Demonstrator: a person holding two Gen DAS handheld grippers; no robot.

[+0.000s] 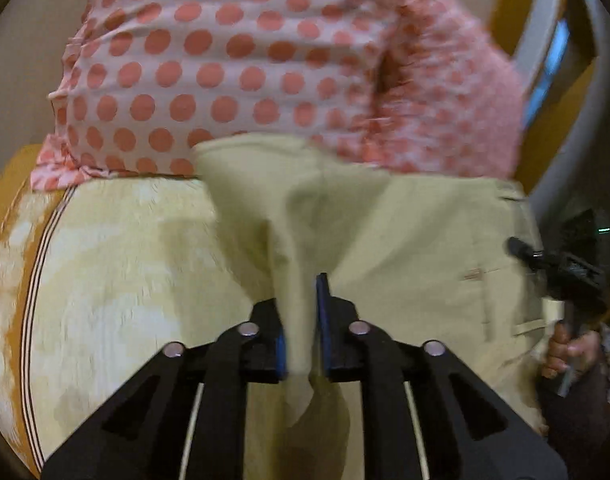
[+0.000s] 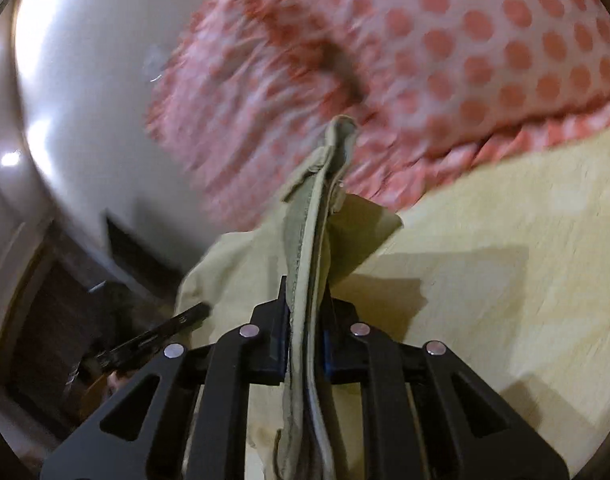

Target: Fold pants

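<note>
A: The setting was a bed (image 1: 117, 280) with a yellow patterned cover, a polka-dot pillow (image 1: 225, 60) at the far side and a pale wall behind.

B: And the pants (image 1: 405, 240) were spread over that cover, khaki, partly lifted off it.

A: On the left, the left gripper (image 1: 303, 332) was clamped on a pinch of cloth, which rose taut from between its pads toward the pillow.

B: Over on the right, the right gripper (image 2: 305, 328) was closed on a thick seamed edge of the pants (image 2: 309, 248), likely the waistband, running straight out ahead of it.

A: So both ends were held. For a clean fold I'd judge both hands needed to travel level and together, keeping the cloth tight between them.

B: Agreed, and not letting go until the edges met squarely, or slack would bunch underneath.
</note>
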